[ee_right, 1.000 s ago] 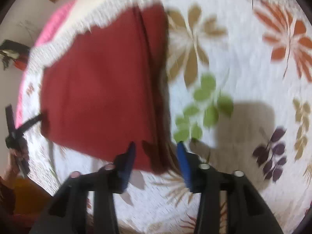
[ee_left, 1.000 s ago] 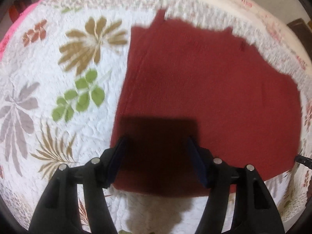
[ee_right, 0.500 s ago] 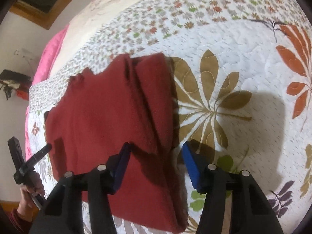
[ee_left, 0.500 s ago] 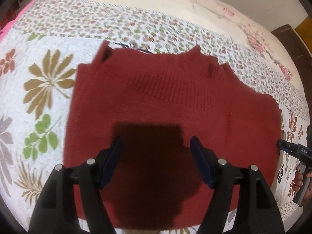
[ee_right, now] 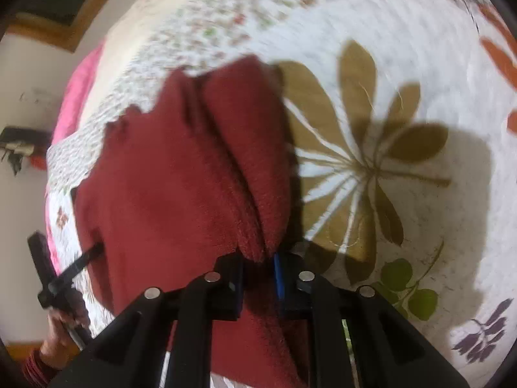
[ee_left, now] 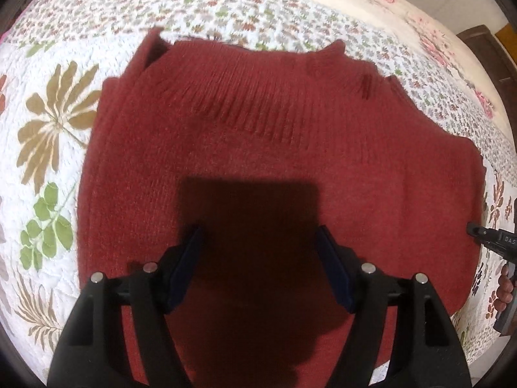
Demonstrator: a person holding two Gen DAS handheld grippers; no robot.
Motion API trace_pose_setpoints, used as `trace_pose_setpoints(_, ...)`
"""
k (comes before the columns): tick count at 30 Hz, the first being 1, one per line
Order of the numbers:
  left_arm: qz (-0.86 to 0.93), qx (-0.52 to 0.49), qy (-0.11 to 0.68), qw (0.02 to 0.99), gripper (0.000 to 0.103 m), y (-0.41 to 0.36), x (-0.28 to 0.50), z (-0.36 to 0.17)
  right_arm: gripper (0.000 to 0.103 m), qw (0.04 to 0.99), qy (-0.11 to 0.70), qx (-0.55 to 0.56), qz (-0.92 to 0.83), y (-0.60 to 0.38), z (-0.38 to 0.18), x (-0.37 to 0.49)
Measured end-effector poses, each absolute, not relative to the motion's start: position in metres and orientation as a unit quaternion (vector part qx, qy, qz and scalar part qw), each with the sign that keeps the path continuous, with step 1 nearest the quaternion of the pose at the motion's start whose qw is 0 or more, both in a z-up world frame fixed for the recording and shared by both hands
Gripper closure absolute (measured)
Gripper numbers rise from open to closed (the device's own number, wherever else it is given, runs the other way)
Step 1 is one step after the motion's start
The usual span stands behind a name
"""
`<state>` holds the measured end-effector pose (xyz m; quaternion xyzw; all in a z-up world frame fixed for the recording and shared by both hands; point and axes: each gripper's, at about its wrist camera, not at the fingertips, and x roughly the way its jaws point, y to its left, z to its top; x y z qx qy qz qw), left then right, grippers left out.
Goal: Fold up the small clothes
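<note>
A dark red knit sweater (ee_left: 258,135) lies flat on a floral quilt (ee_left: 55,135), its ribbed band running across the far part. My left gripper (ee_left: 260,255) hovers open over the sweater's near half, casting a square shadow, with nothing between its fingers. In the right wrist view the sweater (ee_right: 168,200) has a thick folded edge on its right side. My right gripper (ee_right: 258,270) is shut on that fold, with red cloth bunched between the blue pads (ee_right: 278,274). The right gripper's tip (ee_left: 488,237) also shows at the sweater's right edge.
The quilt (ee_right: 404,129) spreads wide to the right of the sweater, printed with large leaves. A pink cover (ee_right: 77,97) and a wall lie beyond the bed's far side. A hand (ee_right: 61,326) holds the left gripper (ee_right: 68,271) by the sweater's left edge.
My right gripper went from open to shut on the sweater's folded right edge. The left gripper moved forward over the sweater and stays open.
</note>
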<state>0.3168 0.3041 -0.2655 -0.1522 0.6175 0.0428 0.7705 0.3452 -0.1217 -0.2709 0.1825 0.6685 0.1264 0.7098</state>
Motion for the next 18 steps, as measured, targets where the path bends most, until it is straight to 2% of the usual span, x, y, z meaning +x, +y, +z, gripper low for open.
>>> trace_pose_setpoints(4, 0.043, -0.145, 0.622, 0.768, 0.031, 0.303, 0.319, -0.274, 0.088, 0.719, 0.673, 0.129, 0.116, -0.107, -0.275, 0.347)
trace_pose_setpoints(7, 0.043, -0.16, 0.623, 0.764, 0.03, 0.306, 0.32, -0.271, 0.088, 0.717, 0.677, 0.13, 0.108, -0.104, -0.27, 0.348)
trace_pose_setpoints(14, 0.043, -0.191, 0.595, 0.78, 0.029, 0.318, 0.306, -0.232, 0.089, 0.715, 0.677, 0.136, 0.111, -0.097, -0.235, 0.342)
trace_pose_setpoints(18, 0.045, -0.219, 0.574, 0.788, 0.029, 0.33, 0.294, -0.212, 0.089, 0.72, 0.672, 0.108, 0.139, -0.059, -0.2, 0.342)
